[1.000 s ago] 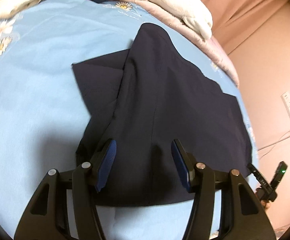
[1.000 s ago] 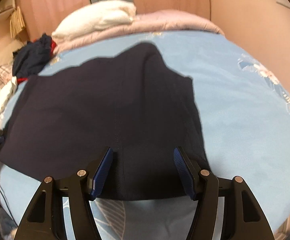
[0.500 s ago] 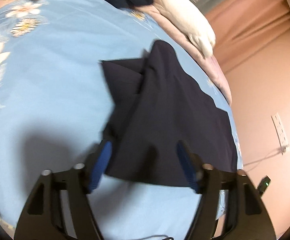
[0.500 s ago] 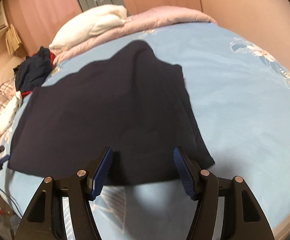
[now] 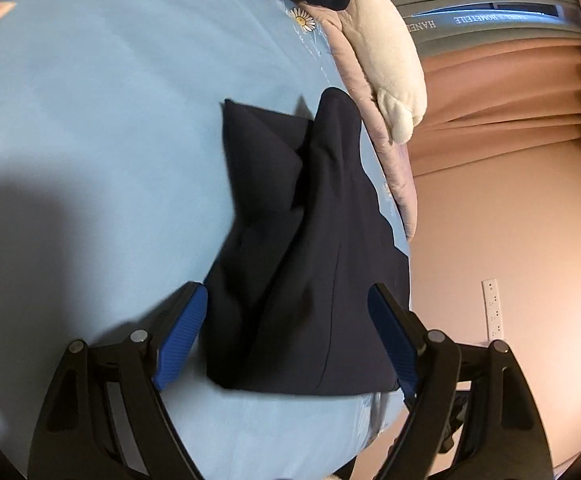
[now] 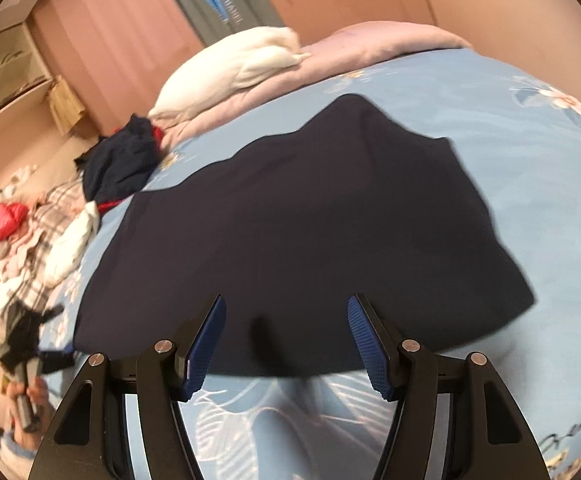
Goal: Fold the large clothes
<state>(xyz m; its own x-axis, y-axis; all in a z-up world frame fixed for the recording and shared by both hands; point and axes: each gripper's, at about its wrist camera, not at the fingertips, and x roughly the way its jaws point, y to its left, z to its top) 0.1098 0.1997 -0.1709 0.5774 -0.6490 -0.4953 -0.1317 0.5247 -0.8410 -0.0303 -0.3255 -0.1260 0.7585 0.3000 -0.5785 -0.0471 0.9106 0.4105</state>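
Observation:
A dark navy garment (image 5: 306,248) lies folded on the light blue bedsheet (image 5: 98,128); one flap sticks out at its far left. It also shows in the right wrist view (image 6: 310,240), spread wide across the bed. My left gripper (image 5: 288,320) is open and empty, held above the garment's near end. My right gripper (image 6: 286,332) is open and empty, above the garment's near edge. The other gripper (image 6: 26,360) with a hand shows at the lower left of the right wrist view.
A white pillow (image 5: 390,48) and pink quilt (image 6: 370,52) lie at the bed's far side. A pile of other clothes (image 6: 30,240) sits on the left in the right wrist view. A wall with a socket strip (image 5: 494,308) borders the bed.
Both grippers have pulled back and up from the garment, staying open. The left view has swung towards the wall and window; the garment looks narrower in it.

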